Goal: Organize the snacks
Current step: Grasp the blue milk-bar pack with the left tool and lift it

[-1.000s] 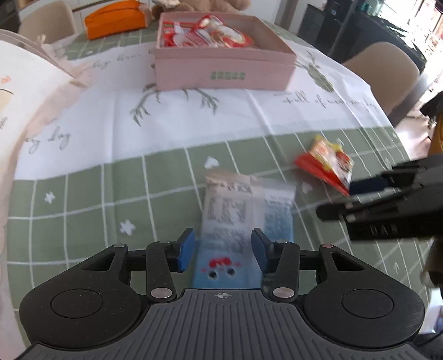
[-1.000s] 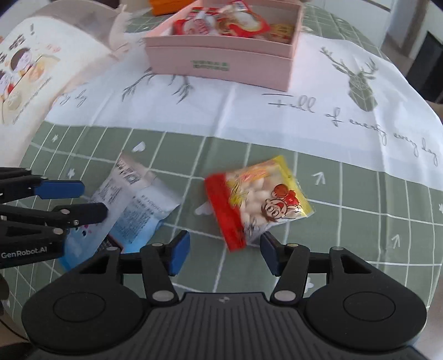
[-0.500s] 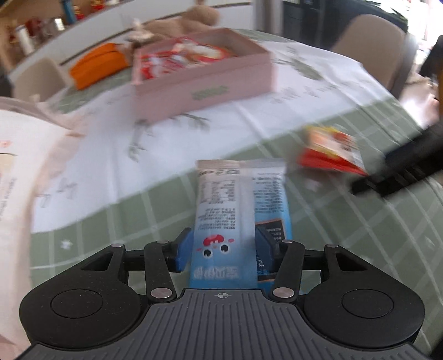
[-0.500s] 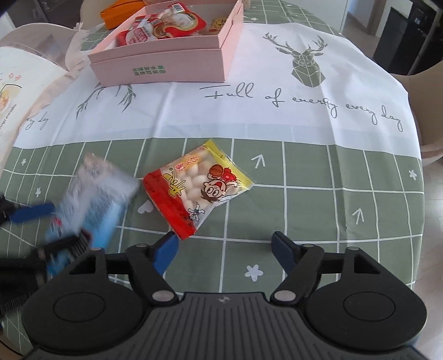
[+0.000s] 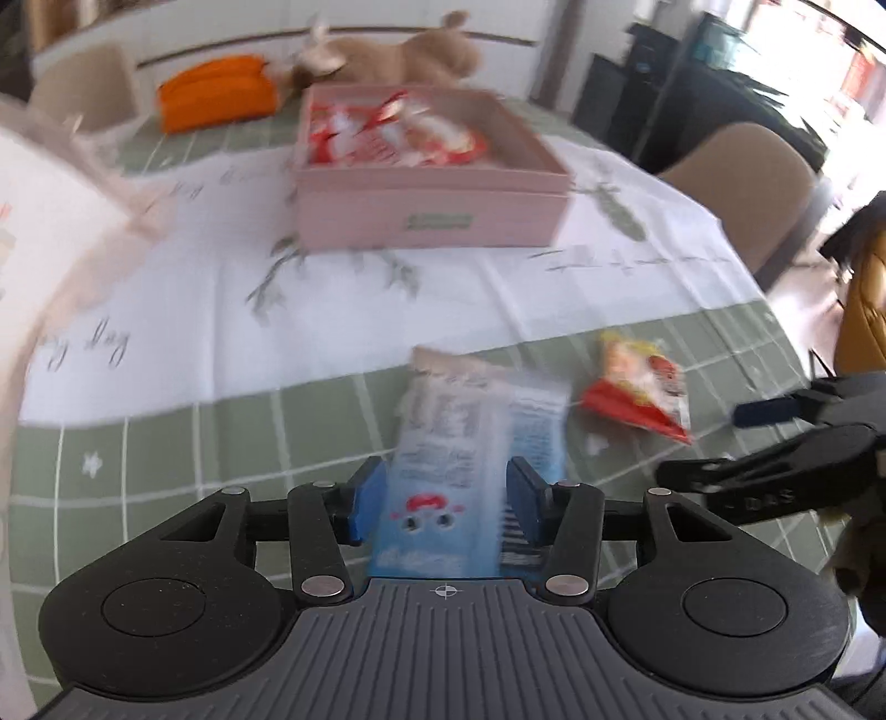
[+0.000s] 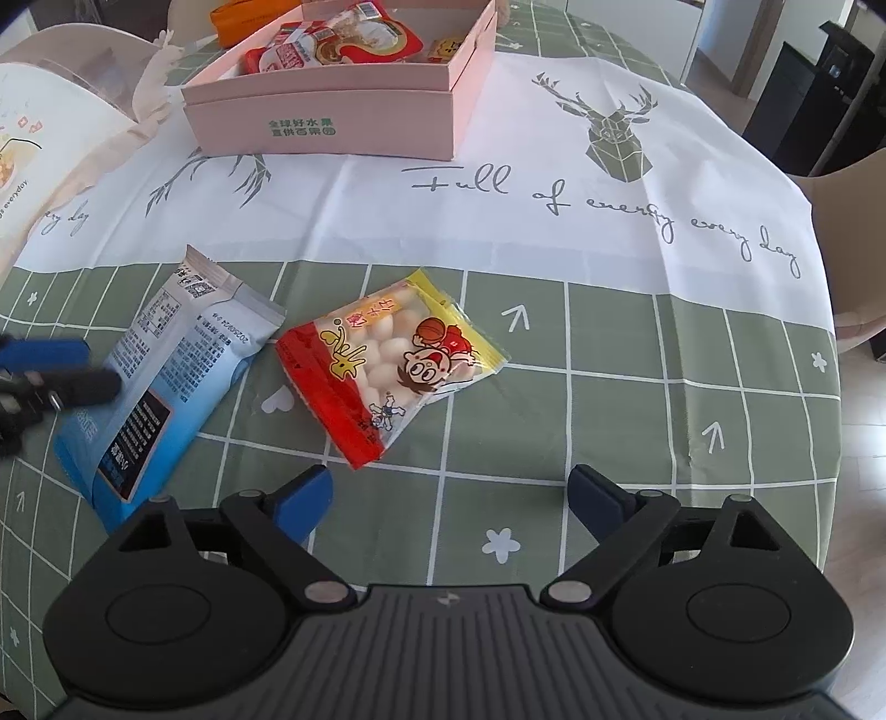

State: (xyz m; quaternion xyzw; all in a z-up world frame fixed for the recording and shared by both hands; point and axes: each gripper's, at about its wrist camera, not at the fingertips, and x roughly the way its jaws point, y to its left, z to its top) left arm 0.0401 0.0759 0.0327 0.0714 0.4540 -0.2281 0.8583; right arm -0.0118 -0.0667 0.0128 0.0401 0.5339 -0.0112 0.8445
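Observation:
My left gripper [image 5: 446,501] is shut on the near end of a blue and white snack packet [image 5: 470,443], which is held just above the green tablecloth; the packet also shows in the right wrist view [image 6: 166,360] with the left fingertips [image 6: 83,382] across it. A red and yellow packet of white candies [image 6: 382,360] lies flat on the table, ahead of my right gripper [image 6: 448,495], which is open wide and empty. The same packet shows in the left wrist view [image 5: 642,387]. A pink box [image 6: 332,130] holding several red snack packets stands at the far side.
An orange pouch [image 5: 216,99] and a plush toy [image 5: 398,50] lie behind the box [image 5: 432,221]. A white bag with printed pictures [image 6: 39,155] stands at the left. Beige chairs [image 5: 747,183] ring the round table, whose edge curves close on the right.
My left gripper closed on the blue packet and lifted its end, then swung toward the box. My right gripper opened wider and drew back from the candy packet.

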